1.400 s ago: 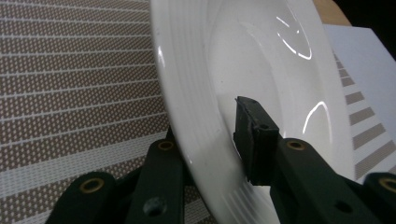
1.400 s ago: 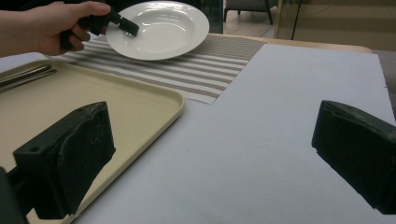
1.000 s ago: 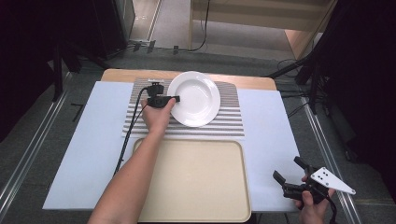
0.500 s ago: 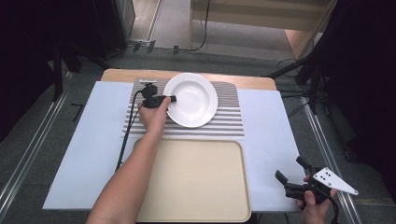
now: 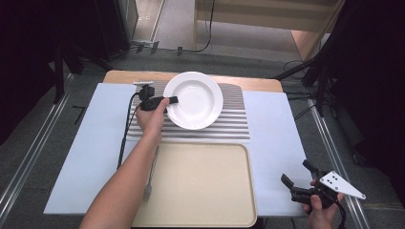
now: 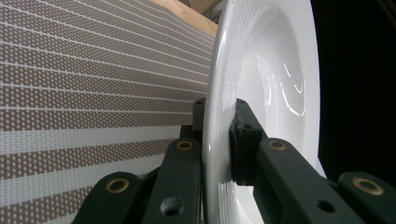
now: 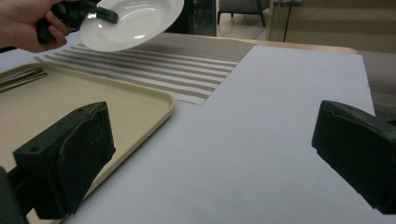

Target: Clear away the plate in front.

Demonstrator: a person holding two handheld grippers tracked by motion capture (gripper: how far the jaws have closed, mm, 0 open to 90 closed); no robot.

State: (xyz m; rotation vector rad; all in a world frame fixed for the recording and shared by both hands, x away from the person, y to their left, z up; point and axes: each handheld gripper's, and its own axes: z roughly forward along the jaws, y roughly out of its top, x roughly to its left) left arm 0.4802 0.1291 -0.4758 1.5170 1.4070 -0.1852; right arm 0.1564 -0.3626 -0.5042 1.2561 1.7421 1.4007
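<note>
We hold the white plate [image 5: 195, 100] by its left rim with our left gripper [image 5: 165, 101]. The two black jaws are squeezed tight on the rim, one on top and one under it. In the right gripper view the plate [image 7: 133, 21] is lifted off the striped mat [image 5: 234, 125] and tilted a bit. It hangs over the mat, at the far side of the table.

Our right gripper [image 5: 297, 180] sits near the front right corner, over the pale blue sheet [image 5: 274, 138]. Its jaws are wide apart and hold nothing.

The tan tray [image 5: 205, 191] lies in front of the mat. A fork [image 5: 151, 177] lies on its left side.
</note>
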